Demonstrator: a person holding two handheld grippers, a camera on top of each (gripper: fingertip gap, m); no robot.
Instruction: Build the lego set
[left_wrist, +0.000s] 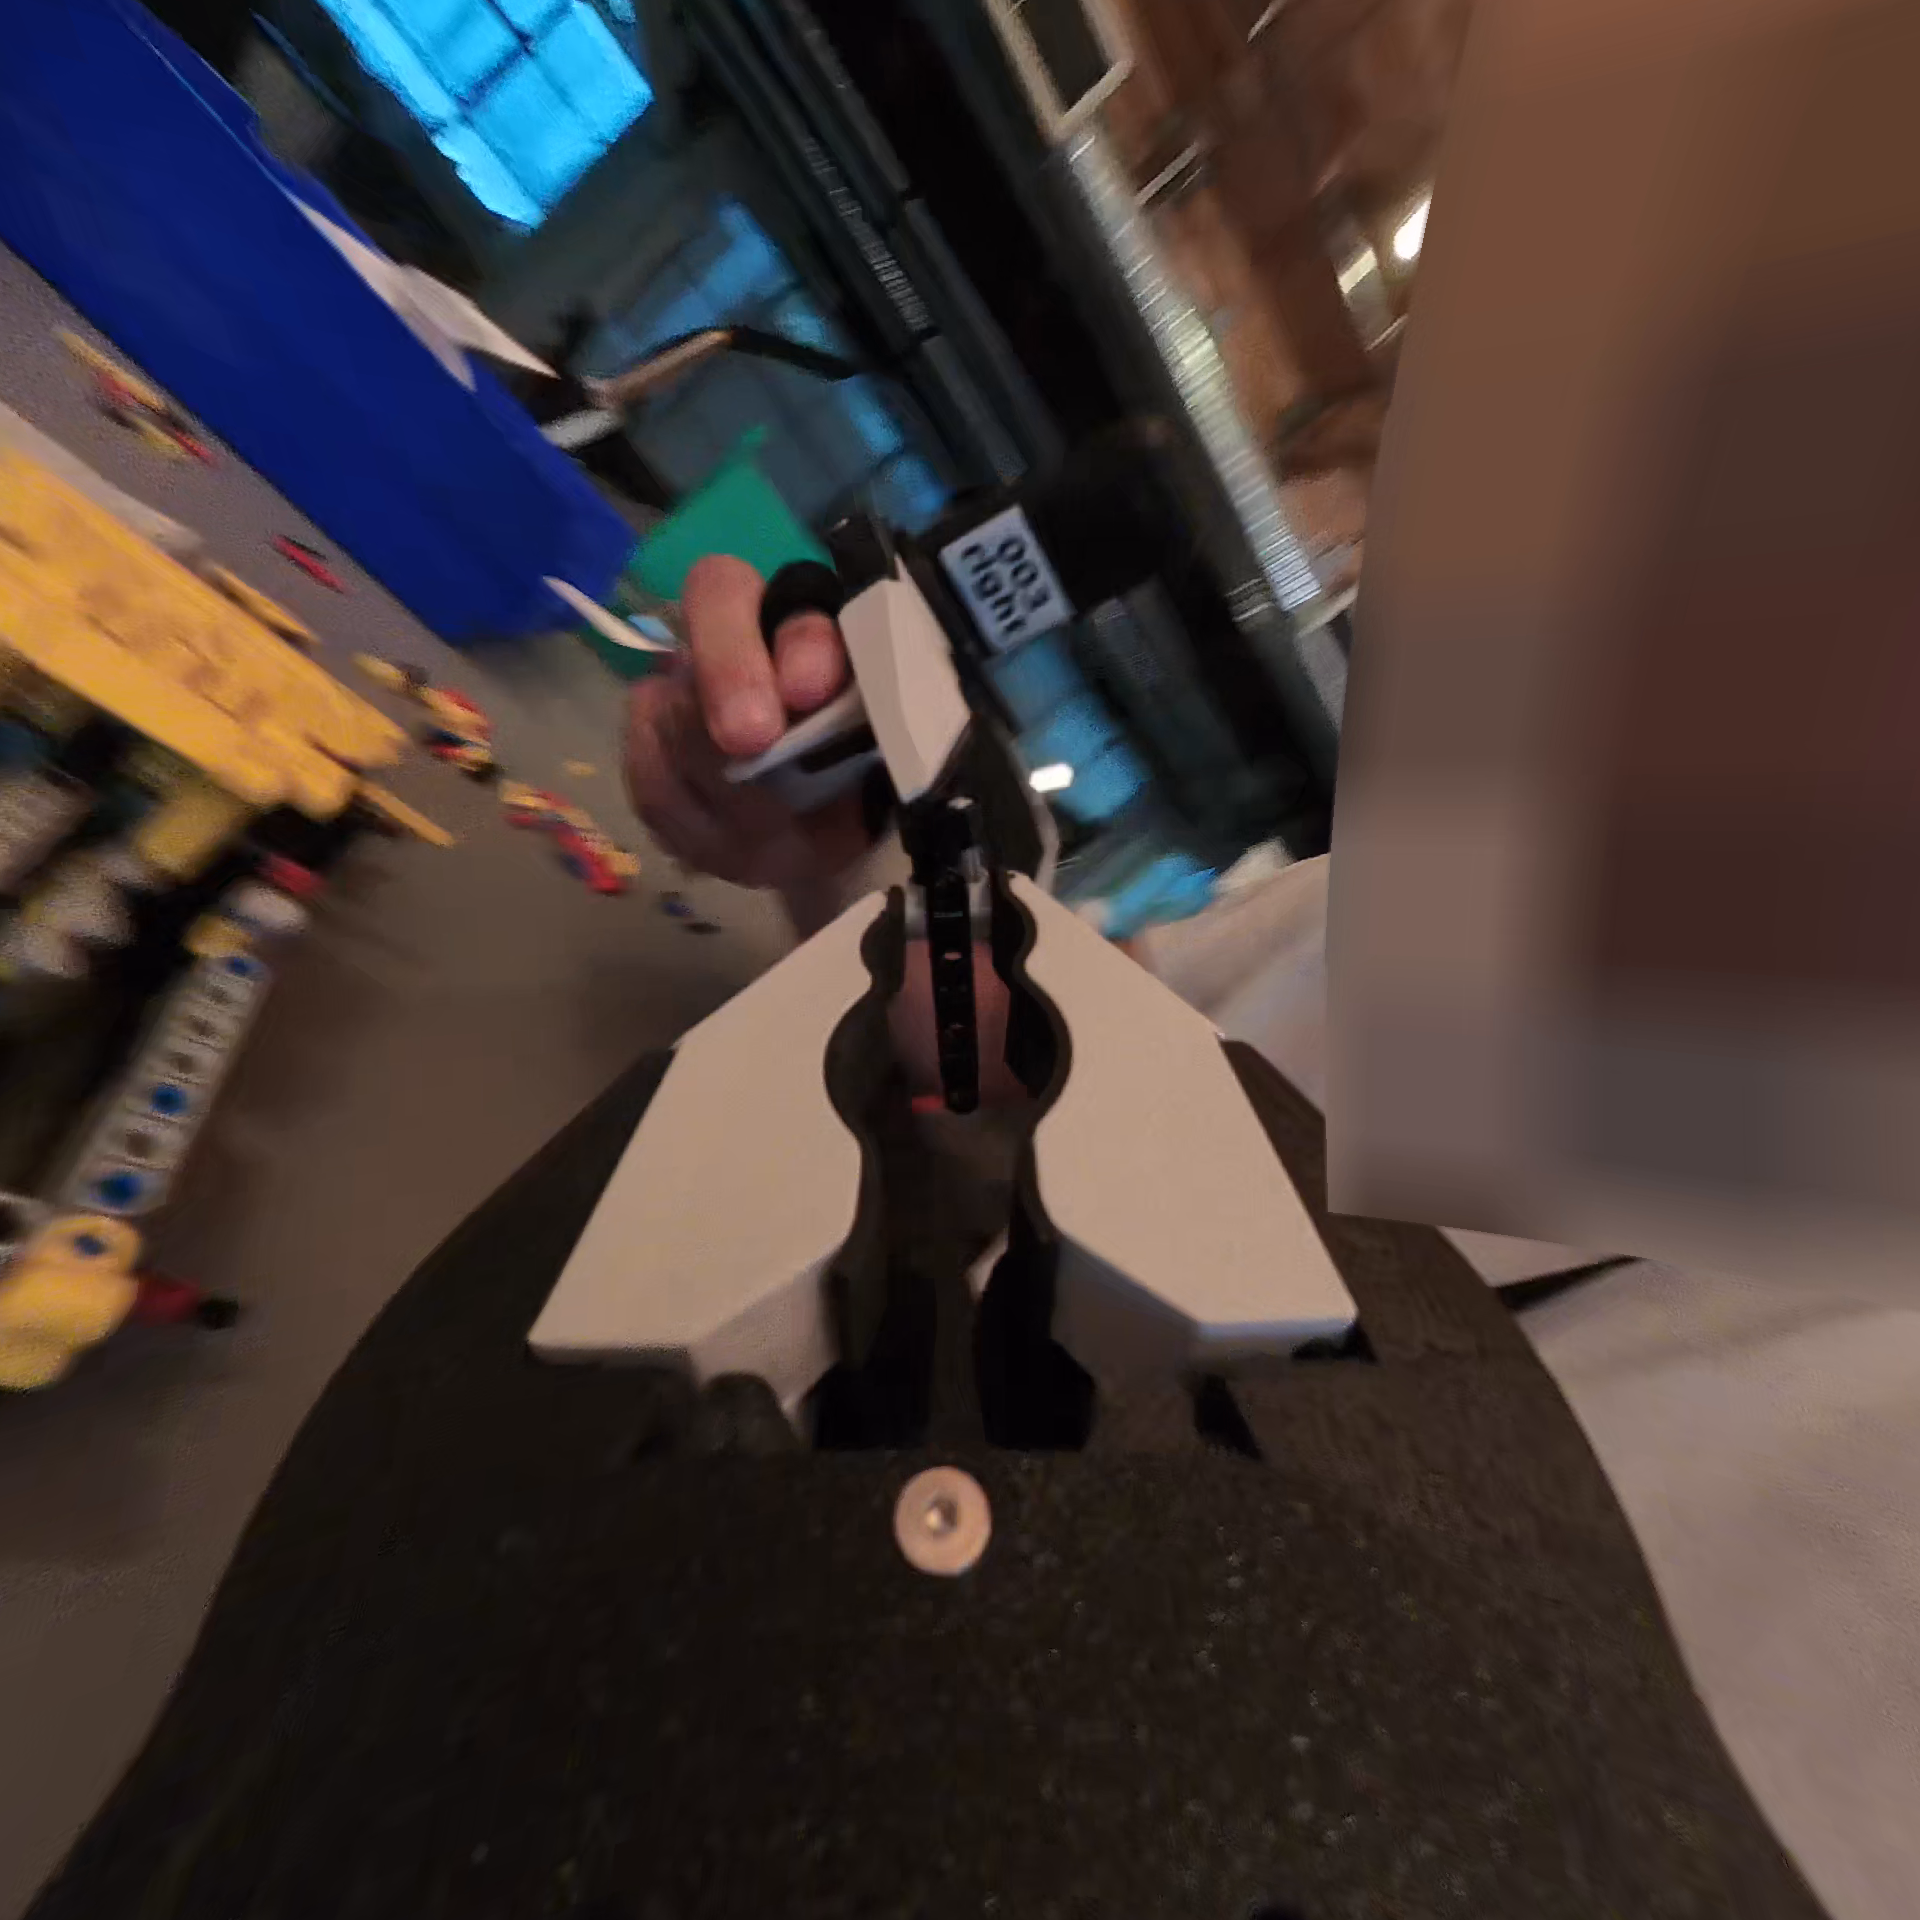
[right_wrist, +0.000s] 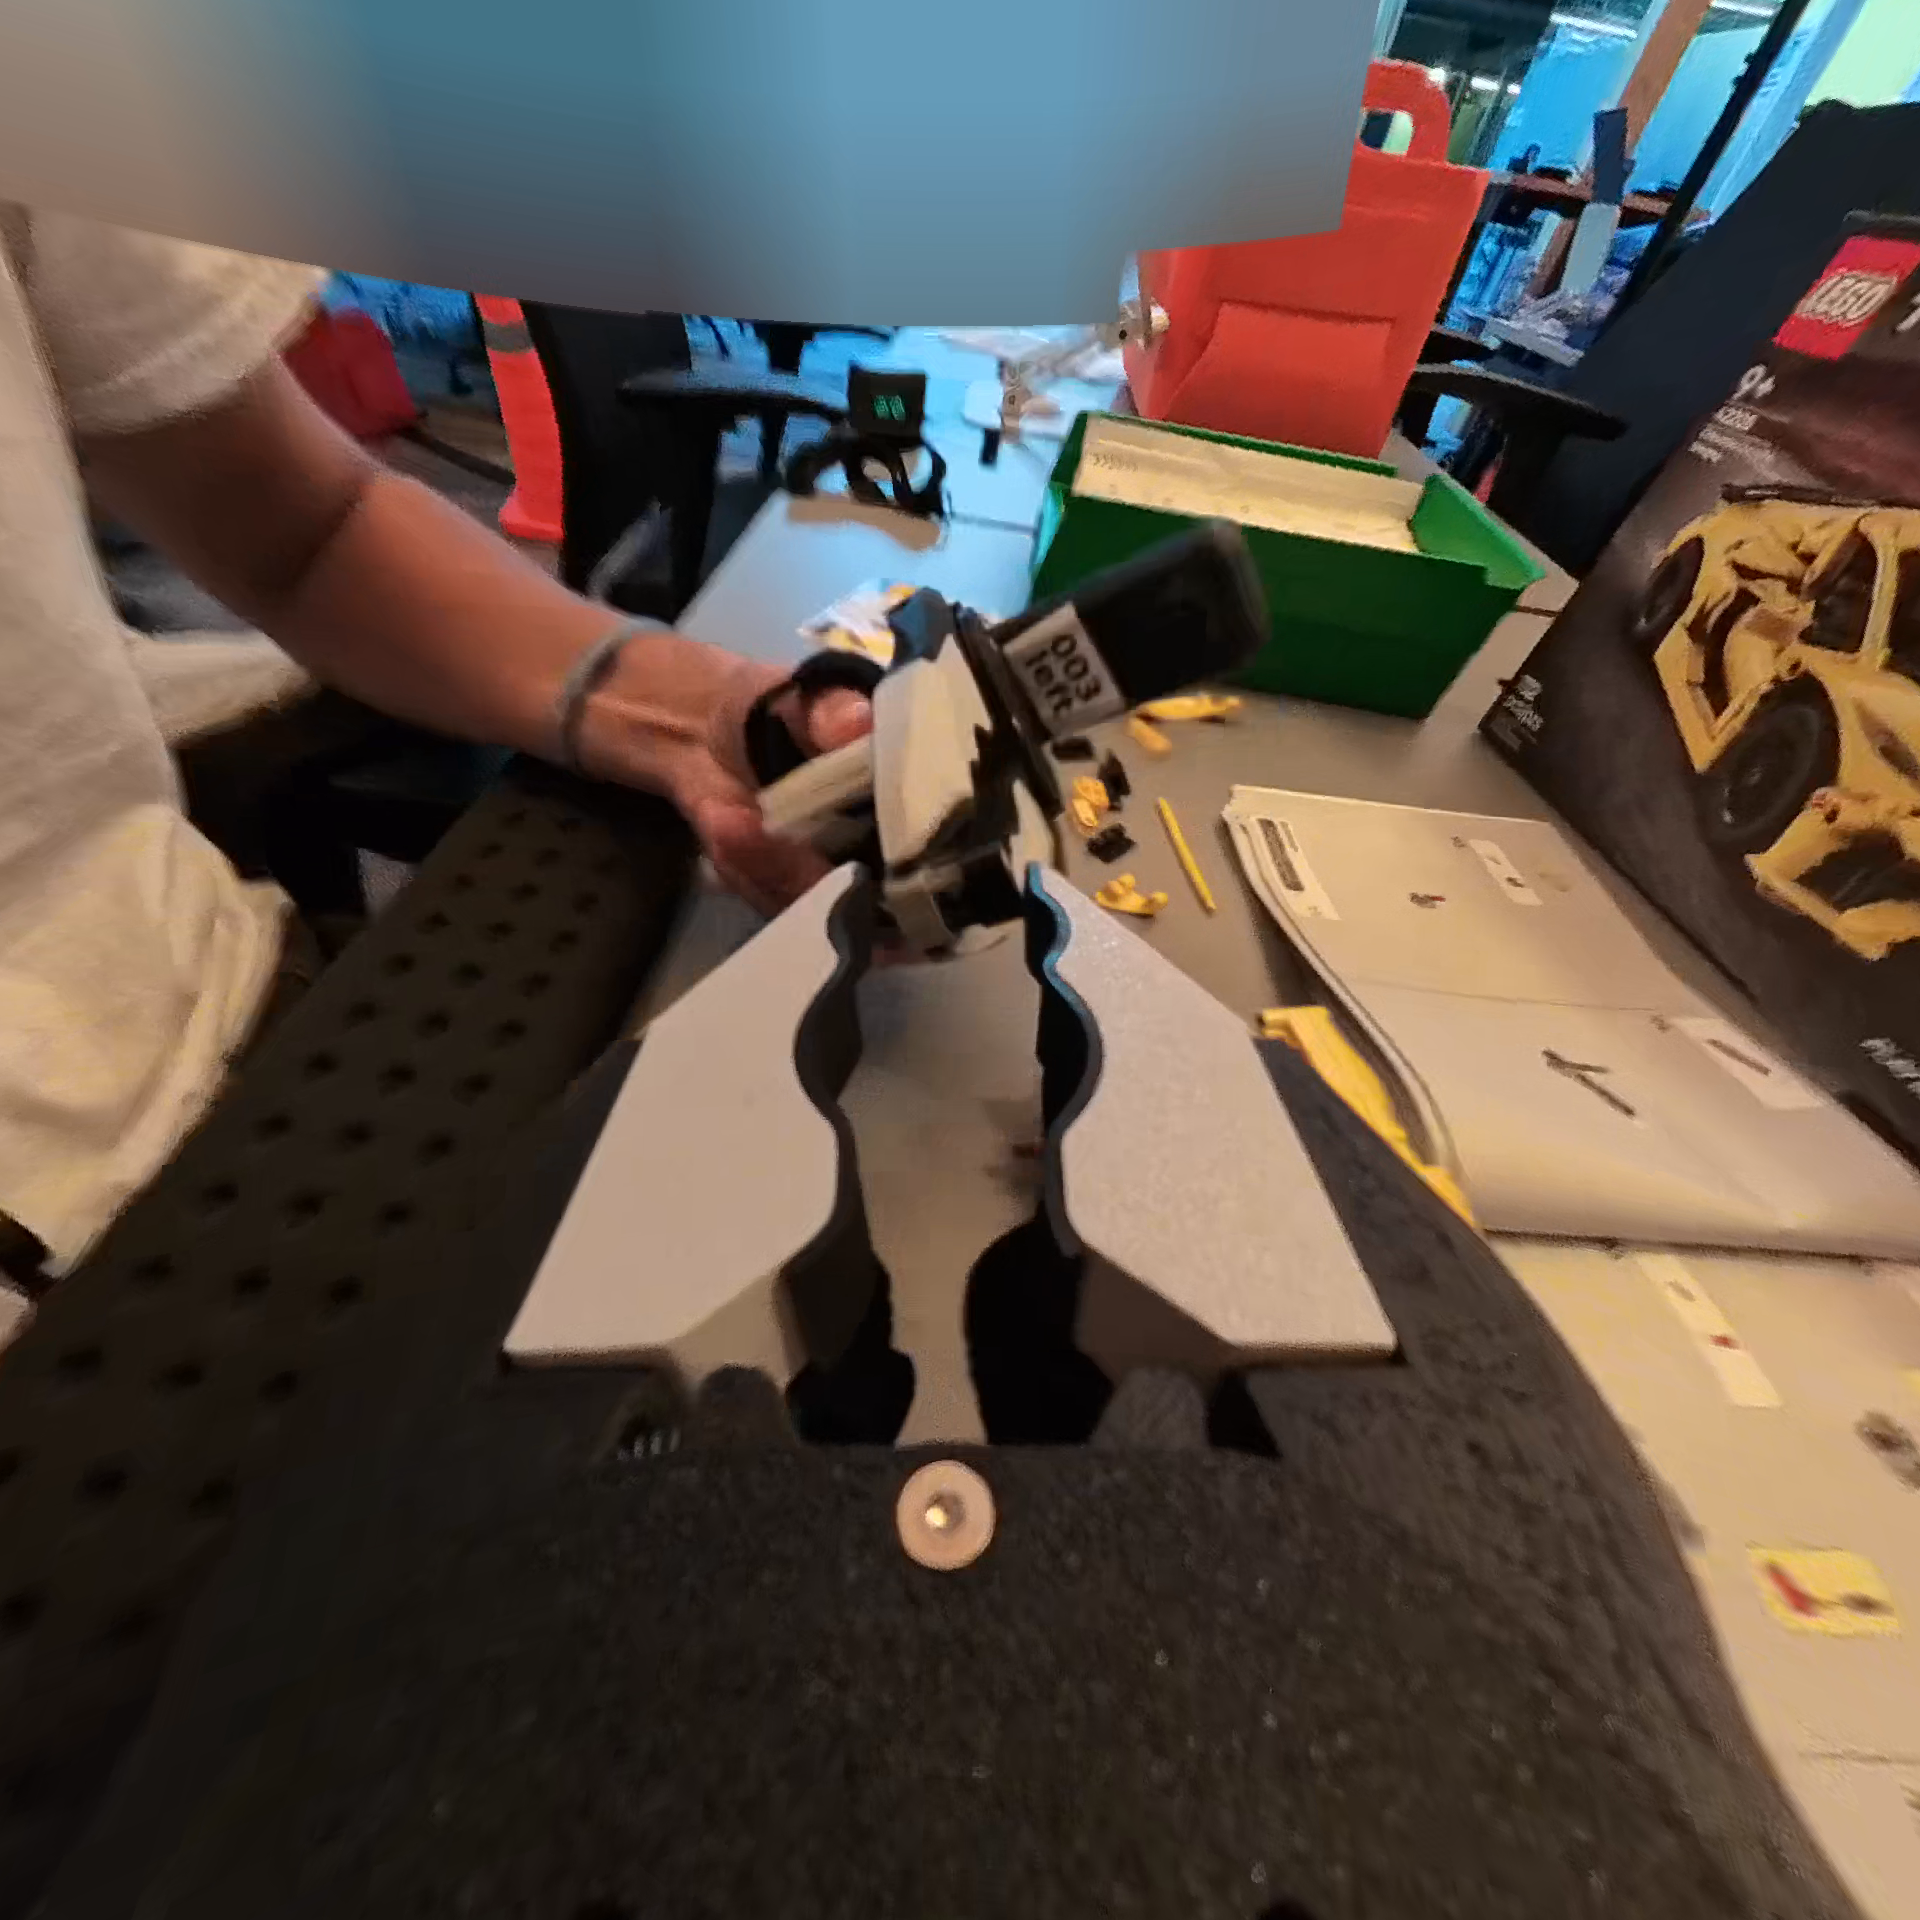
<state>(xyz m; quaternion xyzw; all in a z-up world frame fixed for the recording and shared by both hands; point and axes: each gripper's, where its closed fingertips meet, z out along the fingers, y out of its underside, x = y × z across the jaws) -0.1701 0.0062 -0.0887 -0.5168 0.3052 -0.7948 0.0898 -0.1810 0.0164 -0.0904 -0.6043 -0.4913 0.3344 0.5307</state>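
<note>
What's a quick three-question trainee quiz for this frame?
1. True or false: the left gripper is shut on a black beam.
2. The bin on the table in the right wrist view is: A white, B green, C black?
3. Fill in: the open instruction booklet lies between the right gripper and the set's ___.

Key: 1 true; 2 B; 3 box.

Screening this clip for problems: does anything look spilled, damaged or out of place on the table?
Nothing looks damaged. Small yellow and black lego pieces lie scattered loose on the grey table beside the open instruction booklet, which seems normal mid-build. Much of the left wrist view is motion-blurred.
</note>
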